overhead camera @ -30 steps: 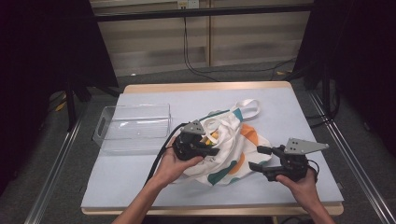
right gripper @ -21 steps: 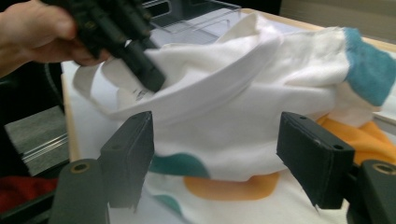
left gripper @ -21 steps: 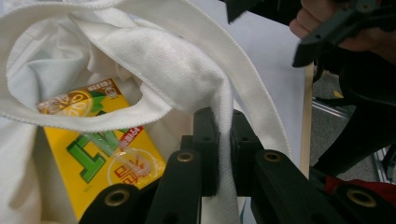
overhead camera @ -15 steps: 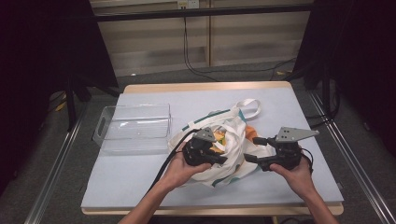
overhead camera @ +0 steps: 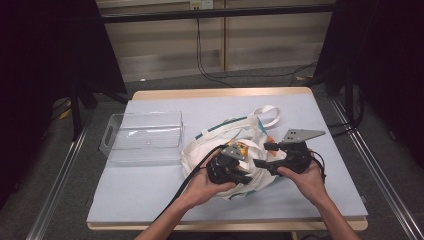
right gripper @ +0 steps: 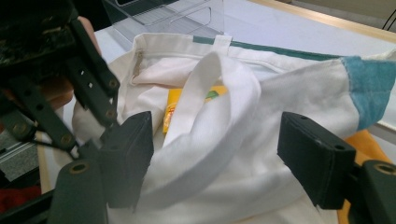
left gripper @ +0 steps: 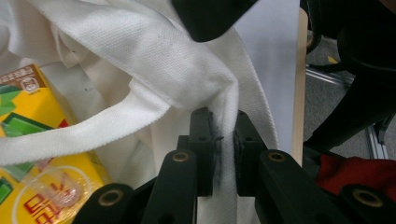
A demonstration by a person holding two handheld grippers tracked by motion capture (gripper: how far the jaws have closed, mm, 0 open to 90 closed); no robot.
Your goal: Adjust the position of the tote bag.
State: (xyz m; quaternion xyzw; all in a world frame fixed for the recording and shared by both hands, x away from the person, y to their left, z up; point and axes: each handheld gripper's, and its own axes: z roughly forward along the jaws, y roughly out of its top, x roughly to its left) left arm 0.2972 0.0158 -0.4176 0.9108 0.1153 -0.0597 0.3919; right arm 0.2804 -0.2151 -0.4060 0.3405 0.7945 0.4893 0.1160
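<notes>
A white cloth bag (overhead camera: 207,147) with teal and orange trim lies at the table's middle. A yellow drink carton (left gripper: 32,93) shows inside its mouth and also in the right gripper view (right gripper: 173,105). My left gripper (left gripper: 223,140) is shut on a fold of the bag's white cloth at the rim; from above it sits on the bag's near side (overhead camera: 245,176). My right gripper (right gripper: 215,158) faces it from the right (overhead camera: 259,162). Its jaws have just been opening and stand wide. The bag's white strap (right gripper: 219,102) loops between them, and the pads do not press on it.
A clear plastic bin (overhead camera: 142,137) stands left of the bag on the pale blue table top (overhead camera: 150,200). A black cable (overhead camera: 180,192) trails from the left gripper toward the near edge. Dark frame legs stand beyond the table's far corners.
The left gripper has moved right and nearer over the bag. The right gripper has moved left toward it. The bag's mouth has bunched up between them.
</notes>
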